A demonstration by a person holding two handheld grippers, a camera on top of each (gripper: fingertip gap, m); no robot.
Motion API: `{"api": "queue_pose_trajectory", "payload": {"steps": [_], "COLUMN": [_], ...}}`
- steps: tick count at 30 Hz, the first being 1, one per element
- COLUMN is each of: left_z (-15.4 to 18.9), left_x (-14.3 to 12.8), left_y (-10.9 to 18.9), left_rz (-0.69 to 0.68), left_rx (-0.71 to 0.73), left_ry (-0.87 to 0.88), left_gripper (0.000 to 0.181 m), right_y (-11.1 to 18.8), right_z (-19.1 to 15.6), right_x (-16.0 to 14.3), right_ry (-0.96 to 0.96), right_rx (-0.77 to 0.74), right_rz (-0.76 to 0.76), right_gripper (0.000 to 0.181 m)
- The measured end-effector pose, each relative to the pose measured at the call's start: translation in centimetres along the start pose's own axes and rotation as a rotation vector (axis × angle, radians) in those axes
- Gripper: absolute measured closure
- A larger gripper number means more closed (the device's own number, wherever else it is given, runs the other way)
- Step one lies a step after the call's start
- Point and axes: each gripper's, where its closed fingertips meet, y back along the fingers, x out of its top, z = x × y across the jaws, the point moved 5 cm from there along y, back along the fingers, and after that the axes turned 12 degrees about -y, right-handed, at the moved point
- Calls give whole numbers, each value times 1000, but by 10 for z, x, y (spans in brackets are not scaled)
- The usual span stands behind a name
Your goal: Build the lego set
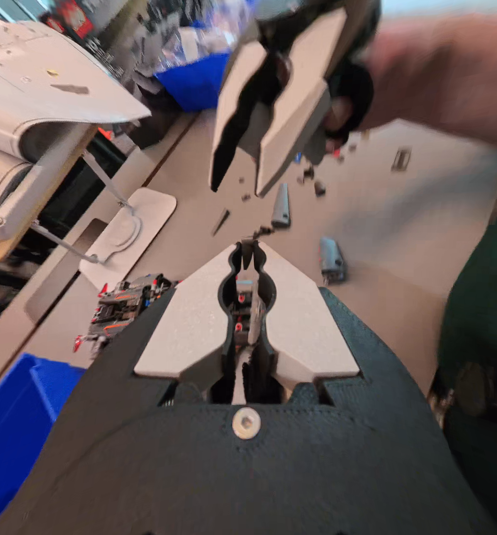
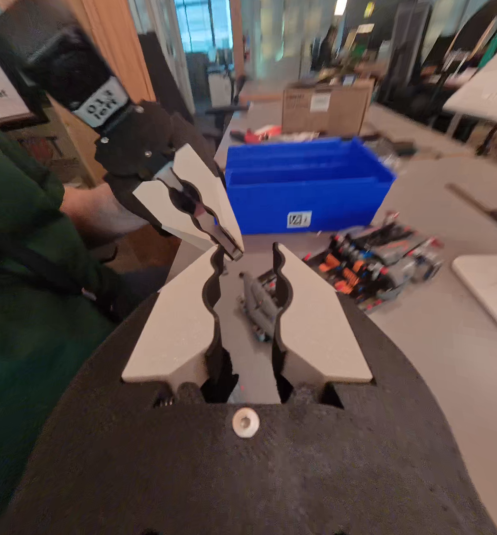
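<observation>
A small flat grey plastic piece (image 1: 248, 238) is pinched at the tips of the left gripper (image 1: 248, 254); the right gripper (image 2: 247, 252) is spread, empty. The part-built grey-and-orange lego model (image 2: 369, 269) lies mid-tabletop. With so shallow a pinch, the piece could be dropped.

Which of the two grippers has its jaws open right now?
The right gripper: a wide gap shows between its jaws. The left gripper is shut on a small grey piece.

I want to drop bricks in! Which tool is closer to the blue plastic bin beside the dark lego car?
Left. The left tool hangs just before the blue plastic bin's left corner; the right tool faces it from farther back.
</observation>
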Motion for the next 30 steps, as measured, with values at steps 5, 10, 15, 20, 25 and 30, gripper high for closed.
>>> {"api": "queue_pose_trajectory", "payload": {"steps": [5,10,15,20,25,30], "left_z": [-31,-38,-22,-21,-18,-15], "left_x": [22,28,27,23,17,14], "left_y": [19,34,33,32,26,21], "left_rz": [433,778,802,807,801,792], "left_rx": [-154,-465,-754,-869,-944,-1037], "left_ry": [402,640,661,694,754,804], "left_gripper": [176,176,176,176,176,176], "right_y": [2,-4,-8,-16,-17,-19], "right_z": [-8,-30,-46,-55,-54,-56], "right_x": [28,40,40,31,29,24], "right_ry": [241,296,406,529,565,600], "right_rx": [-141,-16,113,155,146,164], "right_rz": [83,138,106,31,10,-6], "right_gripper": [149,153,161,164,170,173]}}
